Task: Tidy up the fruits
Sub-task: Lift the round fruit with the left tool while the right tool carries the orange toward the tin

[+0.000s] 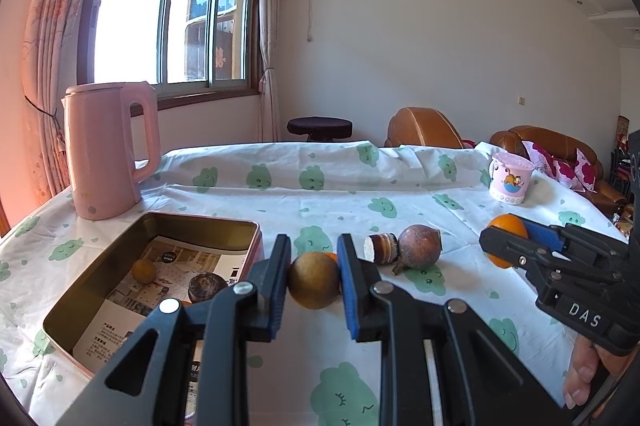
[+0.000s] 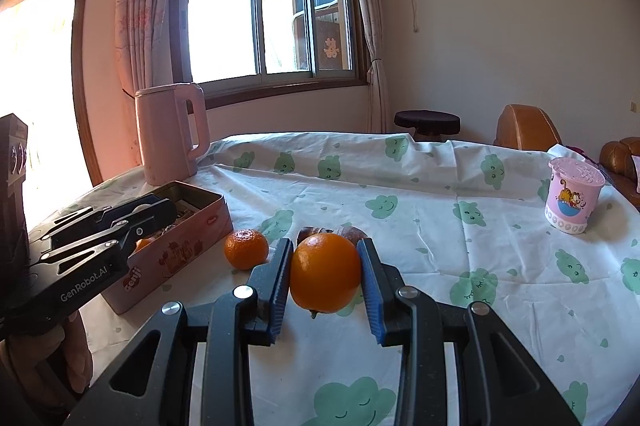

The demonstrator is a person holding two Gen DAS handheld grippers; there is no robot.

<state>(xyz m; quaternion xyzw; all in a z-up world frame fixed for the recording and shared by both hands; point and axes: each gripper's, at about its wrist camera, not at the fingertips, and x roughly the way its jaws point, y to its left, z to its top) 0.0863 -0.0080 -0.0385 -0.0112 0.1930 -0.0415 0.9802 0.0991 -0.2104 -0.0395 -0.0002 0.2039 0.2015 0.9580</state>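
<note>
I have both claws loaded above the table, my left claw (image 1: pixel 314 282) clamped on a brown fruit (image 1: pixel 314 280) beside the tin (image 1: pixel 256 226), my right claw (image 2: pixel 325 278) clamped on an orange (image 2: pixel 325 272); next I'd carry each over the tin and release.

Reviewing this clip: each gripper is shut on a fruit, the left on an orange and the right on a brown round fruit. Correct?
Swapped. The left gripper is shut on the brown round fruit, as the left wrist view shows; the right gripper holds the orange.
</note>
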